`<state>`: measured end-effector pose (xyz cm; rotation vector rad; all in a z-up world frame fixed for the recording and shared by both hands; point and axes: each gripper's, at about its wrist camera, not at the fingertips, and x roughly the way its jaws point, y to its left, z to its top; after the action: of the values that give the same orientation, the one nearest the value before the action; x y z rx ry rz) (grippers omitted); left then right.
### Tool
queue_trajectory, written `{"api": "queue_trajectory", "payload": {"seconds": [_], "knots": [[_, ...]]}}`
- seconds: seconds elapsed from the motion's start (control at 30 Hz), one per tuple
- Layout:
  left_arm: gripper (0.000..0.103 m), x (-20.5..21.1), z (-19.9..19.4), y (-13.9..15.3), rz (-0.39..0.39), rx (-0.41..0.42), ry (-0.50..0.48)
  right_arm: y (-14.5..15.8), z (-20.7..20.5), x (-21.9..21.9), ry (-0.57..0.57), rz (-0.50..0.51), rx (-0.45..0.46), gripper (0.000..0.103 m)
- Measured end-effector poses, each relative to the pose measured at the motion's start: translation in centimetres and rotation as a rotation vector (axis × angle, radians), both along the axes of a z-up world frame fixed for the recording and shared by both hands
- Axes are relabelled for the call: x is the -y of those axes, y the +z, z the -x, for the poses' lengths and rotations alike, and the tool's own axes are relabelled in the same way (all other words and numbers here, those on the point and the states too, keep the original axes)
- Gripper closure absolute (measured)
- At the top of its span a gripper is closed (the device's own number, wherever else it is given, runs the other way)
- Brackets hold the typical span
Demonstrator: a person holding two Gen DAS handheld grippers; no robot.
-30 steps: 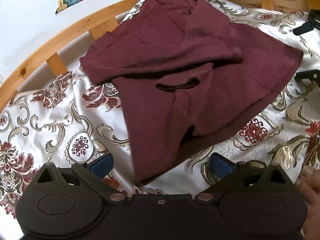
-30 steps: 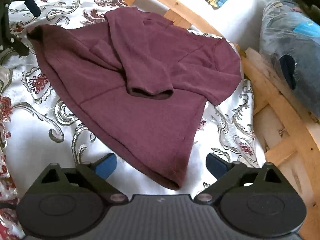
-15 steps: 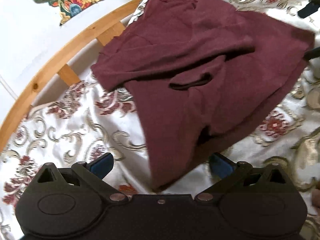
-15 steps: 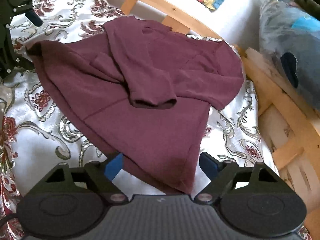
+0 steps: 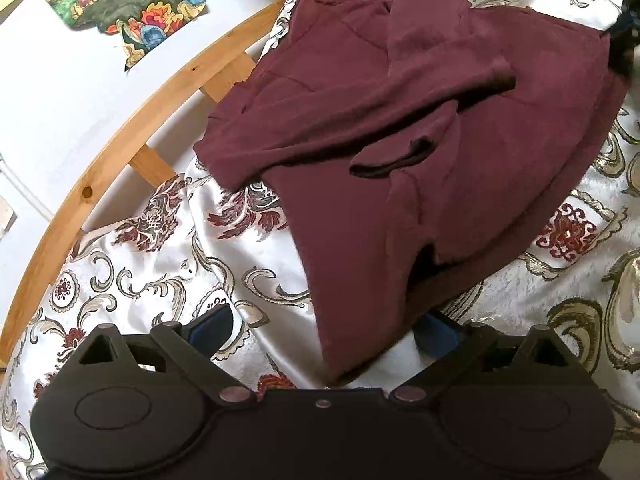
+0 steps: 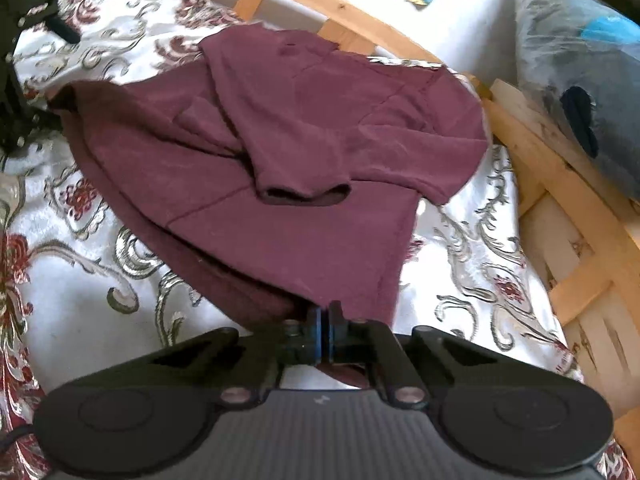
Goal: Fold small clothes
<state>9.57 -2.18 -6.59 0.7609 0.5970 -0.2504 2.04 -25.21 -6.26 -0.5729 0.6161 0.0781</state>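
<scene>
Nearest in the right wrist view, the right gripper (image 6: pixel 324 320) has its blue-padded fingers pressed together on the near hem corner of the maroon shirt (image 6: pixel 280 168); a scrap of the cloth shows beneath the closed pads. In the left wrist view, the left gripper (image 5: pixel 324 330) is spread wide, one blue pad on either side of the shirt's other near corner; the fabric lies between the fingers, untouched as far as can be told.

Beyond the grippers the shirt lies on a white patterned bedspread (image 5: pixel 160 280) with gold scrolls and dark red flowers; both sleeves are folded in across the body, a dark cuff opening (image 5: pixel 392 160) facing the left camera, and the same or the other cuff (image 6: pixel 304 194) facing the right one; which cannot be told.

Farther back, a curved wooden frame (image 5: pixel 120 128) edges the bedspread. The left view alone shows a colourful floral cloth (image 5: pixel 128 8) on the white surface beyond the frame; the right view alone shows a clear plastic-wrapped bundle (image 6: pixel 580 72) at its far right, and the black body of the left gripper at its left edge.
</scene>
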Motion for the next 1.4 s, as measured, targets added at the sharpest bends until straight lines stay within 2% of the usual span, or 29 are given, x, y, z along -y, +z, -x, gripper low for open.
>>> {"api": "queue_trajectory", "payload": {"seconds": [0.17, 0.27, 0.4, 0.43, 0.5, 0.53, 0.57, 0.6, 0.7, 0.8, 0.83, 0.87, 0.93, 1.0, 1.07, 1.2, 1.4], "knots": [[0.006, 0.2, 0.4, -0.2, -0.03, 0.02, -0.013, 1.7, 0.8, 1.9, -0.128, -0.037, 0.071, 0.099], [0.006, 0.6, 0.7, -0.3, -0.057, 0.04, -0.027, 1.8, 0.4, 3.1, -0.171, -0.082, 0.039, 0.099], [0.008, 0.9, 1.1, -0.6, -0.092, 0.072, -0.057, 0.5, 0.1, 2.6, -0.127, -0.065, -0.033, 0.096], [0.008, 1.0, 1.2, -0.6, -0.1, 0.08, -0.066, 0.4, 0.1, 2.4, -0.111, -0.056, -0.038, 0.092], [0.009, 1.1, 1.5, -0.9, -0.12, 0.11, -0.084, 0.4, 0.4, 1.8, -0.086, -0.041, -0.03, 0.071], [0.01, 1.2, 1.7, -1.0, -0.133, 0.125, -0.092, 0.4, 0.6, 1.6, -0.076, -0.033, -0.024, 0.056], [0.011, 1.3, 1.8, -1.2, -0.147, 0.139, -0.1, 0.4, 0.6, 1.4, -0.068, -0.027, -0.023, 0.051], [0.013, 1.4, 1.9, -1.3, -0.159, 0.152, -0.111, 0.3, 0.7, 1.3, -0.06, -0.026, -0.029, 0.05], [0.021, 1.6, 2.1, -1.5, -0.179, 0.166, -0.141, 0.2, 0.8, 1.4, -0.045, -0.034, -0.046, 0.042], [0.042, 1.7, 2.2, -1.6, -0.192, 0.165, -0.176, 0.1, 0.9, 1.4, -0.04, -0.024, -0.049, 0.032], [0.054, 1.7, 2.2, -1.6, -0.195, 0.163, -0.184, 0.1, 0.9, 1.4, -0.041, -0.017, -0.048, 0.029], [0.059, 1.7, 2.2, -1.6, -0.196, 0.157, -0.191, 0.1, 0.8, 1.5, -0.043, -0.012, -0.047, 0.027], [0.078, 1.7, 2.0, -1.4, -0.183, 0.139, -0.194, 0.0, 0.9, 1.6, -0.043, -0.014, -0.051, 0.026], [0.091, 1.6, 2.0, -1.1, -0.156, 0.129, -0.192, 0.0, 0.9, 1.6, -0.038, -0.014, -0.056, 0.022], [0.094, 1.5, 1.9, -0.5, -0.127, 0.139, -0.178, -0.2, 0.9, 1.4, -0.023, -0.01, -0.064, 0.015], [0.095, 1.1, 1.2, 0.9, -0.062, 0.159, -0.134, -0.9, 0.8, 0.7, 0.007, 0.039, -0.063, 0.014], [0.096, 0.6, 0.2, 2.5, 0.027, 0.188, -0.056, -1.8, 0.5, -0.4, 0.029, 0.151, 0.022, 0.013]]}}
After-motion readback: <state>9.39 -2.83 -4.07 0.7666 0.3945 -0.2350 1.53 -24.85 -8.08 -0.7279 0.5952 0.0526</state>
